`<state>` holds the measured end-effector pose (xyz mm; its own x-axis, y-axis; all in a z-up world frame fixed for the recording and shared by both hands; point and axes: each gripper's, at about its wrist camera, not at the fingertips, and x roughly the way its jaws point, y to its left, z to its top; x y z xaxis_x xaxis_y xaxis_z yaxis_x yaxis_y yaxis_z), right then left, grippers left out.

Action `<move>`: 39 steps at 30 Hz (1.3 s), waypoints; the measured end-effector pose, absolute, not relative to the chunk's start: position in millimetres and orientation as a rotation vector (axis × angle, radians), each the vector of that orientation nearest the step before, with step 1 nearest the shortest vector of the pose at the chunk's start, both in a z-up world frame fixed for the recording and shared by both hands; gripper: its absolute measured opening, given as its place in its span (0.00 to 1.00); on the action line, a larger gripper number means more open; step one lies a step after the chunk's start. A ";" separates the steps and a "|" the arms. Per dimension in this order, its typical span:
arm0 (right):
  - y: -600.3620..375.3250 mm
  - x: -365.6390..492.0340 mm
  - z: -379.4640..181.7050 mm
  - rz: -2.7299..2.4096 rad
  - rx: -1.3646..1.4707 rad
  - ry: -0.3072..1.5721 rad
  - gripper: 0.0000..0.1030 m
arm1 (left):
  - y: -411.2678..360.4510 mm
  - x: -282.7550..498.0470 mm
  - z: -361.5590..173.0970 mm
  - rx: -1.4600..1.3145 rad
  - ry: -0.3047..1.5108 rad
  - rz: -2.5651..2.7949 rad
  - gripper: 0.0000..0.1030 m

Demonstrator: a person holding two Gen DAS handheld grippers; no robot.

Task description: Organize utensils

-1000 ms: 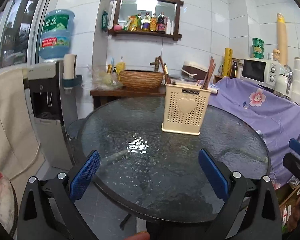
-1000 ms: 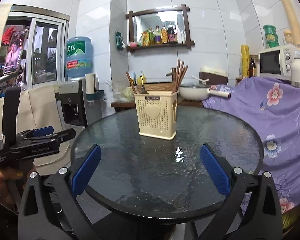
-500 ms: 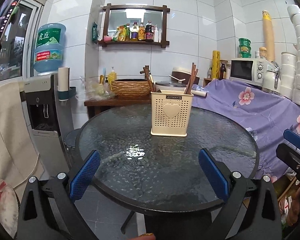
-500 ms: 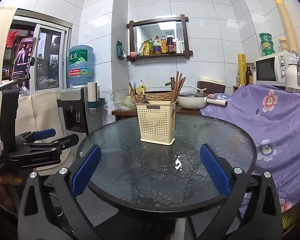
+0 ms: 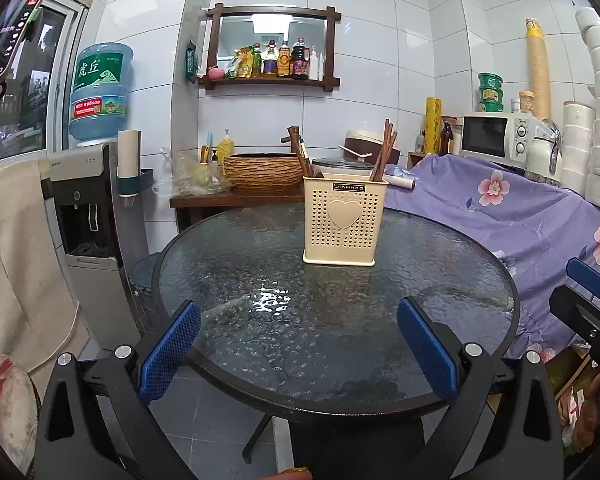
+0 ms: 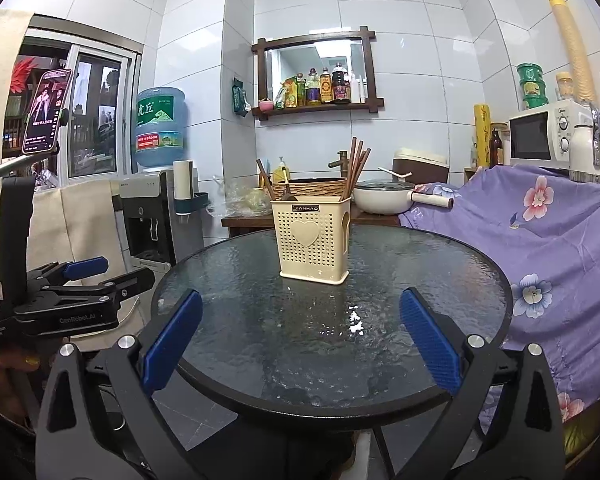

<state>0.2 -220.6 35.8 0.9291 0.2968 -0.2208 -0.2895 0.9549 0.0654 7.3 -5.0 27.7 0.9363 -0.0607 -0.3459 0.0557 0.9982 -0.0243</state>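
Several chopsticks (image 6: 355,168) upright in caddy (image 6: 314,240), tips leaning right, both tongs agape.

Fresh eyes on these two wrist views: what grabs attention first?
The cream utensil holder with the heart on its front stands alone on the round glass table, chopsticks sticking up from its right side. Both the left gripper and right gripper are open and empty, short of the table's near edge. A purple floral cloth covers the counter at right.
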 end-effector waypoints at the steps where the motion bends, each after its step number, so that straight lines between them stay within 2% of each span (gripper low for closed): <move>1: -220.4 0.9 35.5 0.302 0.035 0.234 0.94 | -5.2 7.3 27.4 -0.014 0.355 -0.060 0.94; 39: -214.9 6.7 30.3 0.315 0.044 0.272 0.94 | -1.6 8.8 21.5 -0.001 0.391 -0.027 0.94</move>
<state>6.7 -214.9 30.3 0.9144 0.3120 -0.2578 -0.3003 0.9501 0.0848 8.8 -1.6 21.5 0.9243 -0.0265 -0.3806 0.0260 0.9996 -0.0065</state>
